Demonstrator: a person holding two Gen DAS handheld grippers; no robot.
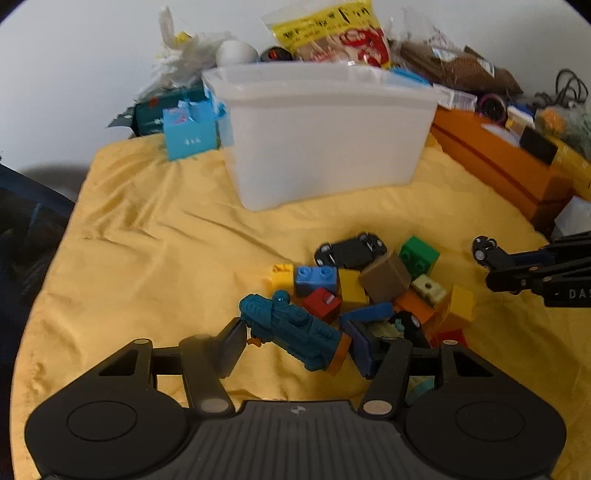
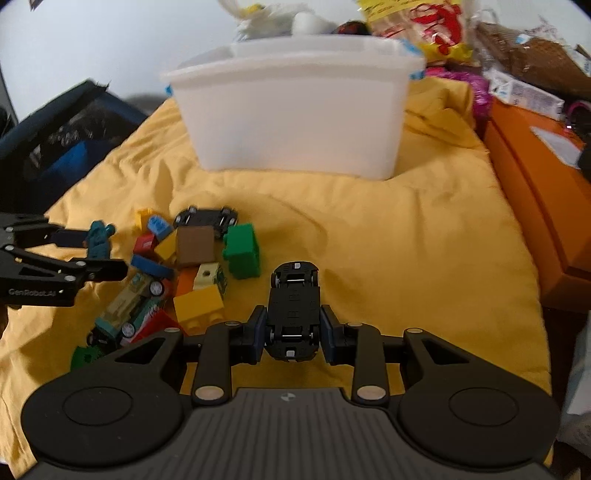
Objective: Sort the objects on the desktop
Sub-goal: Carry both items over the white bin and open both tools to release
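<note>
A pile of toys lies on the yellow cloth (image 1: 147, 240): a teal toy train (image 1: 291, 328), a black toy car (image 1: 351, 251) lying upside down, a brown cube (image 1: 384, 277), a green brick (image 1: 419, 254) and other bricks. My left gripper (image 1: 314, 343) is open, its jaws on either side of the teal train. My right gripper (image 2: 293, 328) is shut on a second black toy car (image 2: 293, 310), held upside down above the cloth; it also shows in the left wrist view (image 1: 487, 254). A white plastic bin (image 1: 321, 129) stands behind the pile.
An orange box (image 1: 498, 158) lies at the right. Blue cartons (image 1: 188, 129), snack bags (image 1: 332, 33) and other clutter stand behind the bin. A dark bag (image 2: 62, 136) sits at the left edge of the cloth.
</note>
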